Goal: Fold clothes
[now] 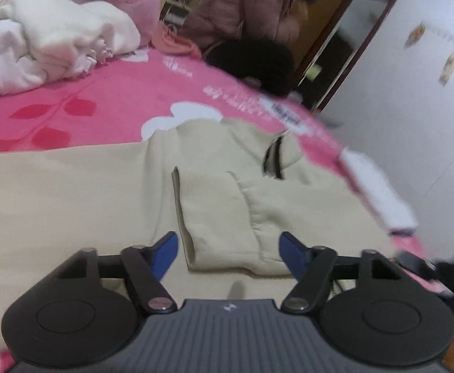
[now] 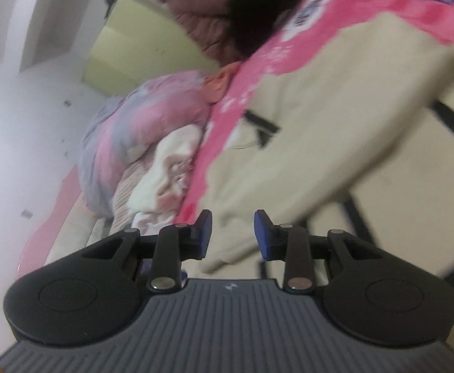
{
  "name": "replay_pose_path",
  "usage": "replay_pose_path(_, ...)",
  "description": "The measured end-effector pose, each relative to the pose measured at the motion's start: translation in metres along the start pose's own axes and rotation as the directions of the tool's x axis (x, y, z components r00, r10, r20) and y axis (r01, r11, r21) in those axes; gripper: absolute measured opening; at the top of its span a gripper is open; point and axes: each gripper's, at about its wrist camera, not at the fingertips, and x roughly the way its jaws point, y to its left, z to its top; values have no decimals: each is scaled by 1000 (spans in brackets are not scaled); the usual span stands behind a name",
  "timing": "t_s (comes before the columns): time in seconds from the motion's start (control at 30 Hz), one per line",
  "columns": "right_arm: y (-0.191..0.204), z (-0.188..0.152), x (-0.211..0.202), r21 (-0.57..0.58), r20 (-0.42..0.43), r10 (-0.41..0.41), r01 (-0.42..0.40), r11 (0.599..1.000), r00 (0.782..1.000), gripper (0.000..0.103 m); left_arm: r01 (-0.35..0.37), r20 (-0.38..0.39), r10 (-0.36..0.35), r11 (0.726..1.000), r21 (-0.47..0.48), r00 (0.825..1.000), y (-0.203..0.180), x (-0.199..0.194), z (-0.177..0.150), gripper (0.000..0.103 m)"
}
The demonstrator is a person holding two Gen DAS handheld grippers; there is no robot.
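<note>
Nearest the lens in the left wrist view, the left gripper (image 1: 228, 250) hangs low over the cloth with its blue-padded fingers (image 1: 165, 253) spread wide and holding nothing; the cuff end of a sleeve lies between and just beyond them. The task's item, a cream-beige fleece hooded sweatshirt (image 1: 71, 192), lies spread on the bed over a pink bedsheet printed with red leaves and white flowers (image 1: 102, 105). One cream sleeve (image 1: 224, 217) already lies folded across the body, and the hood with its dark drawstring (image 1: 273, 155) rests at the far right edge. In the right wrist view, the right gripper (image 2: 233, 233) likewise has its fingers (image 2: 262, 236) apart and empty, poised over another sleeve (image 2: 289, 180) that runs diagonally across the garment; motion blur prevents judging whether it touches the cloth. Assessment: the fold appears partly made, with at least one sleeve laid inward; the body itself looks flat and not yet doubled over, so that remains outstanding. A heap of white and pink clothes (image 1: 50, 40) sits at the far left of the bed, its condition loose, unfolded.
</note>
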Motion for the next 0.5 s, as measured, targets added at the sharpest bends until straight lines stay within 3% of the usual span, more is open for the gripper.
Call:
replay_pose_path(0.1,-21,-11,-11,13,31,-35,35,999,999,30,-54,-46,57,997,61,997,-9,21,1,50)
replay_pose_path(0.2,-38,-18,-23,17,72,-66,65,998,995,30,-87,-37,92,991,103,995,-13,27,-2,35)
replay_pose_path(0.23,-42,-19,-29,9,97,-78,77,997,992,30,-98,-28,102,989,114,994,-14,27,-4,28)
replay_pose_path(0.27,-45,-19,-35,0,122,-85,86,996,989,30,-109,-19,112,986,126,993,-16,27,-5,11)
replay_pose_path(0.5,-75,-16,-61,19,230,-167,167,986,959,30,-147,44,143,983,110,989,-21,19,3,7)
